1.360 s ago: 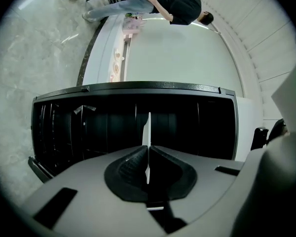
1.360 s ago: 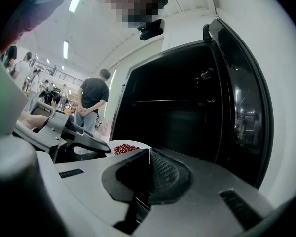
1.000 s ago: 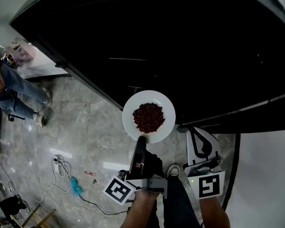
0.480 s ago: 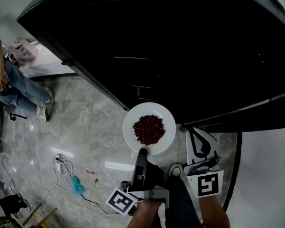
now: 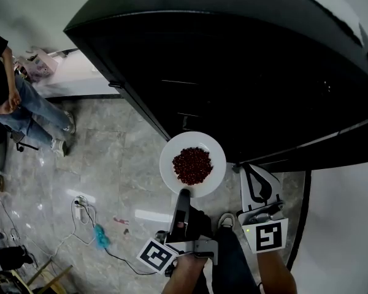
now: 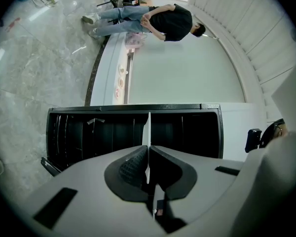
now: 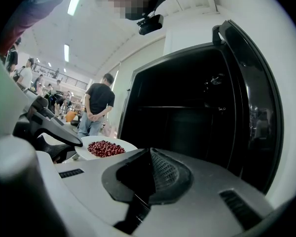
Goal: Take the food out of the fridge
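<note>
Black fridge (image 5: 264, 72) ahead; pinched white plate (image 5: 172, 155) of red beans (image 5: 192, 165) in left gripper (image 5: 183, 193); right gripper (image 5: 250, 170) jaws together, empty.

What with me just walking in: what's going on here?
A person holds a gripper in each hand. The left gripper is clamped on the rim of a white plate of small red food, held just in front of the open black fridge. The right gripper is shut and empty.

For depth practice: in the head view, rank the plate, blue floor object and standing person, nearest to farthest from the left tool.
1. Plate, clamped in the left tool.
2. Blue object, floor, lower left.
3. Person, far left.
</note>
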`<state>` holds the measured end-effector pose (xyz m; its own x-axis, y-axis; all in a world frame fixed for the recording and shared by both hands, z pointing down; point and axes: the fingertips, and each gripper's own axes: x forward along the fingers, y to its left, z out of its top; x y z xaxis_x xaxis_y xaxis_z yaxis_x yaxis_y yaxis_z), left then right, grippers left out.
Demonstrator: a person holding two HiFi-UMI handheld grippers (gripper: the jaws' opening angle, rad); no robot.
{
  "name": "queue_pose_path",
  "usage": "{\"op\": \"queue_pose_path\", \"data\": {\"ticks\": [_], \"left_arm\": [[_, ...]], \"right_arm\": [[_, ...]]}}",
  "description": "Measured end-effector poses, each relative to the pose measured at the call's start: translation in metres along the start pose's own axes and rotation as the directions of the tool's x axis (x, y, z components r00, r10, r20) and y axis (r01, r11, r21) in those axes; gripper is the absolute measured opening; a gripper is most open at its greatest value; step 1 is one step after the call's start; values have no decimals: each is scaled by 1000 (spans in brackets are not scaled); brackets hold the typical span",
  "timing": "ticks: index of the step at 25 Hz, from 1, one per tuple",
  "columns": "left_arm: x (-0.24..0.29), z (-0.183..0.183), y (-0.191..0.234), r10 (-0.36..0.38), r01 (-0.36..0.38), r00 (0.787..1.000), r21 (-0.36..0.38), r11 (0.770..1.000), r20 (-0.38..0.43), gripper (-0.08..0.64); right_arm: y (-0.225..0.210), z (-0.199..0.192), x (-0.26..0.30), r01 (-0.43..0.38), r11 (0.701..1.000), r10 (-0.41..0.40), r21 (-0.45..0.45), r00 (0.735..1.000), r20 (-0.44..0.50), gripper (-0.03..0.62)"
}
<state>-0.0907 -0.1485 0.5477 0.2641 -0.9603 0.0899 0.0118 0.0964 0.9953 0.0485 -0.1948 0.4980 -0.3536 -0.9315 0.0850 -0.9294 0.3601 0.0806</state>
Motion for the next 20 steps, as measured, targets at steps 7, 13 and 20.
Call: {"op": "queue_pose_path", "data": {"ticks": [7,13,20], "left_arm": [[-11,3,-46,-5,5,1000,-12,1000,5,23],[-24,7,-89,-12,12,1000,-18,1000,7,22],[-34,9,-122,4,-4,1000,-2,1000,9,23]], "right_arm": [[9,49,-2,-21,1000,21,-7,999,27,23],[14,91,-12,-27,999,28,-30,999,30,22],[18,134,-25,-45,998,46,-37,998,46,22]]}}
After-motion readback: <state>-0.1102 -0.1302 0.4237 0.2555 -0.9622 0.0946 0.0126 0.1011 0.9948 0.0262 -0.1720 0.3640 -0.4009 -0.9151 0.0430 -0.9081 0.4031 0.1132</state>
